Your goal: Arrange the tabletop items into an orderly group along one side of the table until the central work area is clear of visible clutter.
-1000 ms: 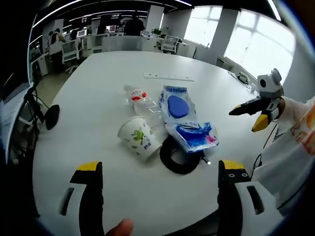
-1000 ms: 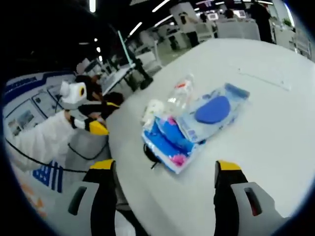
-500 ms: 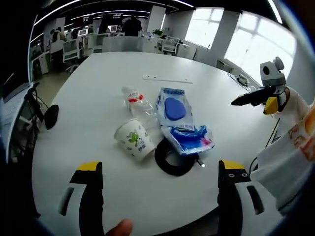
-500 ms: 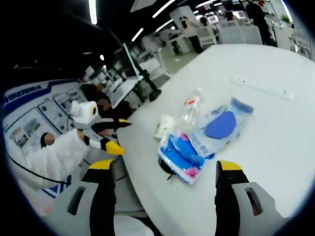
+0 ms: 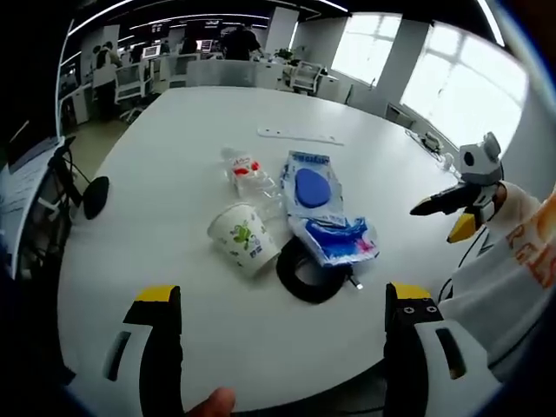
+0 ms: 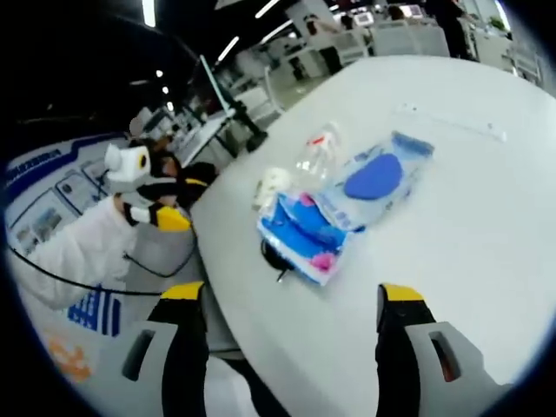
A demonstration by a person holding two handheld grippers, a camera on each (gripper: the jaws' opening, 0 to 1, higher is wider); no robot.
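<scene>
On the white table [image 5: 174, 139] lies a cluster: a tipped paper cup [image 5: 244, 239] with a green print, a clear plastic bottle [image 5: 247, 172] with a red label, a clear pack holding a blue oval [image 5: 310, 184], a crumpled blue packet [image 5: 339, 240] and a black ring of tape [image 5: 306, 274]. My left gripper [image 5: 282, 326] hangs open above the near table edge, short of the cup. My right gripper [image 6: 282, 321] is open too, over the table's side, facing the blue packet [image 6: 300, 230], blue-oval pack [image 6: 369, 181], bottle [image 6: 314, 155] and cup [image 6: 271, 184]. The right gripper [image 5: 458, 201] also appears at the right edge.
A long white strip [image 5: 301, 135] lies on the far part of the table. A black microphone-like stand [image 5: 91, 187] rises at the left edge. Office desks and chairs [image 5: 130, 82] stand beyond. A person's white sleeve [image 5: 512, 252] shows at right; the other gripper [image 6: 152, 204] at left.
Both views have shifted with the hands. The right gripper sits lower and nearer the table in the left view. The items on the table have not moved.
</scene>
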